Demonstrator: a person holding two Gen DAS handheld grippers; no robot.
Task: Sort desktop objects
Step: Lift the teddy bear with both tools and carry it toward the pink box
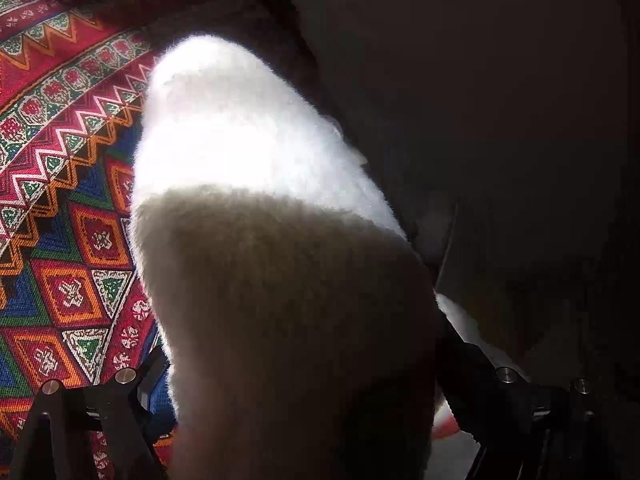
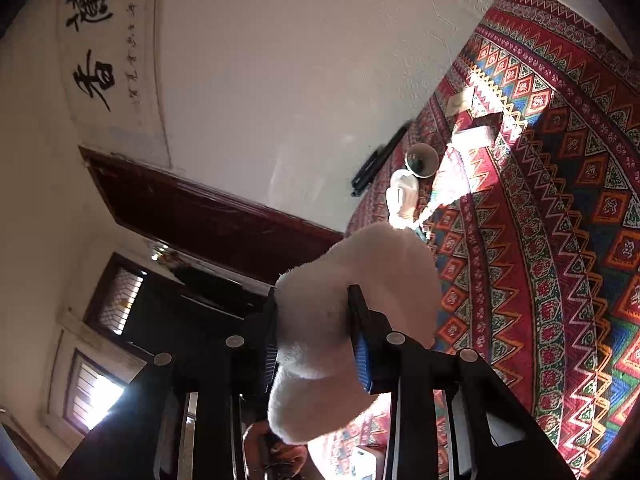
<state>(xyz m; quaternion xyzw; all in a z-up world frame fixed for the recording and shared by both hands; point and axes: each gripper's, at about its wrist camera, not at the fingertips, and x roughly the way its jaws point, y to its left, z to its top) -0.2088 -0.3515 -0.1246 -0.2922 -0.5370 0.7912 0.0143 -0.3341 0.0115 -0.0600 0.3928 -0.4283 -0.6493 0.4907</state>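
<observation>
The right gripper [image 2: 314, 320] was clamped on a white plush toy [image 2: 360, 280], lifted off the patterned cloth [image 2: 560, 240], probably for carrying. The left gripper [image 1: 296, 420] also had fluffy material between its fingers, but its closure could not be told.

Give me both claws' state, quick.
Left claw: closed on the white plush toy, which fills the view.
Right claw: closed on the white plush toy, fingers pressing its sides.

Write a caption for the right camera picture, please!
Right tool squeezes a fluffy white toy above the patterned cloth.
</observation>
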